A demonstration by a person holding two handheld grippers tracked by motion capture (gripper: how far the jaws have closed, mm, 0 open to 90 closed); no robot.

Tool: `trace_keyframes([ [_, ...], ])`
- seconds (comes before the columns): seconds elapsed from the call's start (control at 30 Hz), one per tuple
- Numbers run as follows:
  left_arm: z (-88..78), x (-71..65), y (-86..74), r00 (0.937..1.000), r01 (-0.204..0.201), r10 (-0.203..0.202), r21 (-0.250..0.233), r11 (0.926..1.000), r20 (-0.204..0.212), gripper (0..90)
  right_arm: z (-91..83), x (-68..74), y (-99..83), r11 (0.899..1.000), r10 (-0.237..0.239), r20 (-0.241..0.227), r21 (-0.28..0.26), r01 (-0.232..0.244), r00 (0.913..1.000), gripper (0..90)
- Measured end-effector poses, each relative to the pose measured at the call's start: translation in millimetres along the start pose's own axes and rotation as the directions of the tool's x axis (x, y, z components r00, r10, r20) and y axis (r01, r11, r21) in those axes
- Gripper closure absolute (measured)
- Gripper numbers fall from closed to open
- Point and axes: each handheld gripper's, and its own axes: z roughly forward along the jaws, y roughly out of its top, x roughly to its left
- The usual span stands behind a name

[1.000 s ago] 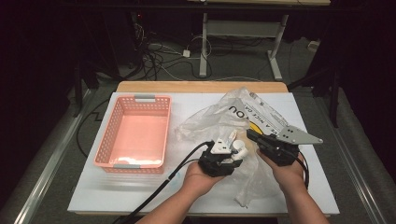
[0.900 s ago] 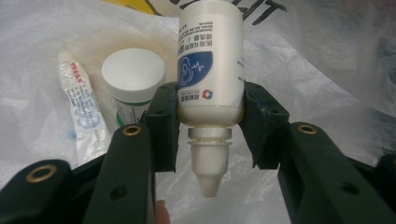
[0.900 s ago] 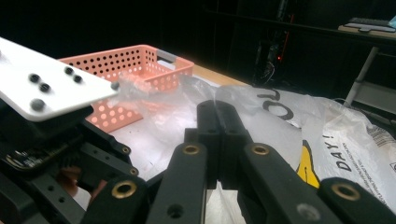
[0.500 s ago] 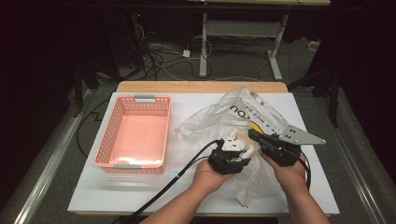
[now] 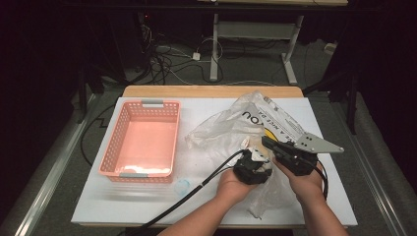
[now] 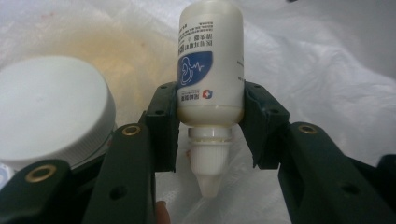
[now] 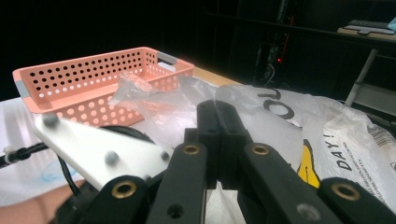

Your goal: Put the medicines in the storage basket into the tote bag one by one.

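Left claw [image 6: 210, 128] shifted toward bag [image 5: 236, 128], clamping white blue-labelled bottle [image 6: 211, 70], nozzle down

Right gripper [image 7: 223, 140]: jaws pressed together, pads meeting with no gap, pointing toward the plastic bag [image 7: 299, 126]. Bag crinkled, translucent, black lettering and a yellow patch on it. Pink perforated basket [image 7: 93, 79] beyond, at left, on the white table [image 7: 14, 140]. White plate [image 7: 98, 149] and black cable [image 7: 23, 153] at lower left.

Obstacles: pink basket [image 5: 142, 140] at left, crumpled plastic bag [image 5: 236, 130] across centre-right, white-lidded jar [image 6: 51, 109] beside the left jaws. Passage: bare surface [image 5: 147, 199] along the near-left edge.
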Motion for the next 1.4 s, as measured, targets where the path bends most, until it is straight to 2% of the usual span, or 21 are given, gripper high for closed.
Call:
trace_keyframes([
  [0.03,1.4,-0.6,-0.9,0.9995,-0.013,0.014,0.018,0.9998,-0.027,57.9,0.4,-0.1,-0.3,1.000,-0.001,-0.002,-0.001,0.001,1.0000,90.0],
  [0.07,3.2,-1.1,-1.5,0.9992,-0.006,0.007,0.030,0.9995,-0.040,57.9,0.7,-0.1,-0.6,1.000,-0.001,-0.004,0.000,0.001,1.0000,90.0],
  [0.1,1.9,0.9,-1.0,0.9985,-0.034,0.037,0.066,0.9973,-0.041,57.9,0.7,0.0,-0.9,1.000,0.002,-0.004,0.003,-0.002,1.0000,90.0],
  [0.13,1.5,0.6,-1.1,0.9987,-0.030,0.033,0.058,0.9979,-0.040,57.8,0.9,0.1,-1.1,1.000,0.002,-0.003,0.003,-0.002,1.0000,90.0],
  [0.17,2.0,-1.2,-1.7,0.9995,-0.001,0.002,0.032,0.9995,-0.030,57.4,1.0,-0.1,-1.3,1.000,-0.001,-0.001,0.004,0.001,1.0000,90.0],
  [0.23,-1.0,-2.2,-3.4,0.9996,-0.016,0.017,0.030,0.9994,-0.022,56.7,1.1,-0.5,-1.9,1.000,0.001,-0.003,0.006,-0.001,1.0000,90.0],
  [0.27,-2.6,-2.9,-4.5,0.9999,-0.004,0.004,0.024,0.9997,-0.012,53.3,1.1,-0.6,-2.2,1.000,0.003,-0.004,0.008,-0.003,1.0000,90.0],
  [0.33,-8.6,-2.8,-7.6,1.0000,-0.004,0.004,0.024,0.9997,0.009,52.1,1.0,-0.5,-2.6,1.000,0.005,-0.002,0.010,-0.005,1.0000,90.0],
  [0.4,-17.4,-1.1,-10.6,0.9997,0.012,-0.013,0.017,0.9998,0.020,50.6,1.1,-0.5,-2.6,1.000,0.005,-0.002,0.011,-0.005,1.0000,90.0],
  [0.43,-22.0,0.2,-12.2,0.9991,0.013,-0.014,0.013,0.9998,0.040,50.5,1.1,-0.4,-2.4,1.000,0.002,-0.001,0.010,-0.002,1.0000,90.0],
  [0.57,-42.5,3.0,-20.2,0.9985,0.008,-0.008,-0.006,0.9999,0.053,47.8,0.4,0.5,-1.7,1.000,-0.002,0.002,0.011,0.002,1.0000,90.0],
  [0.93,-90.9,21.8,-53.8,0.9985,0.017,-0.017,-0.010,0.9998,0.051,42.9,0.8,2.3,-2.3,1.000,-0.005,0.000,0.016,0.005,1.0000,90.0],
  [1.07,-103.9,29.4,-67.6,0.9991,0.027,-0.027,-0.016,0.9995,0.035,40.7,0.1,2.4,-2.6,1.000,-0.002,0.002,0.018,0.002,1.0000,90.0],
  [1.13,-108.1,33.1,-73.5,0.9995,0.026,-0.026,-0.019,0.9995,0.018,37.5,0.0,2.0,-3.0,1.000,-0.001,0.006,0.021,0.001,1.0000,90.0],
  [1.2,-111.5,37.7,-78.7,0.9991,0.041,-0.041,-0.028,0.9988,-0.011,31.4,0.1,1.6,-3.6,1.000,-0.001,0.006,0.022,0.001,1.0000,90.0],
  [1.27,-112.0,41.4,-81.0,0.9989,0.029,-0.029,0.001,0.9996,-0.036,24.7,-0.3,1.6,-4.2,1.000,0.006,0.010,0.028,-0.007,0.9999,90.0],
  [1.3,-111.7,43.2,-81.7,0.9989,0.030,-0.030,0.016,0.9994,-0.037,21.6,-0.7,1.1,-4.3,1.000,0.003,0.012,0.027,-0.003,0.9999,90.0],
  [1.33,-111.6,46.0,-81.8,0.9990,0.040,-0.040,0.028,0.9988,-0.019,17.6,-1.2,0.6,-4.3,1.000,-0.001,0.013,0.025,0.001,0.9999,90.0],
  [1.37,-110.6,48.4,-81.6,0.9984,0.056,-0.055,0.036,0.9978,-0.009,11.4,-2.0,0.3,-4.4,1.000,0.002,0.015,0.024,-0.002,0.9999,90.0],
  [1.4,-108.6,50.4,-81.2,0.9976,0.068,-0.067,0.054,0.9962,-0.019,2.0,-2.5,-0.4,-4.5,1.000,0.005,0.017,0.023,-0.006,0.9998,90.0],
])
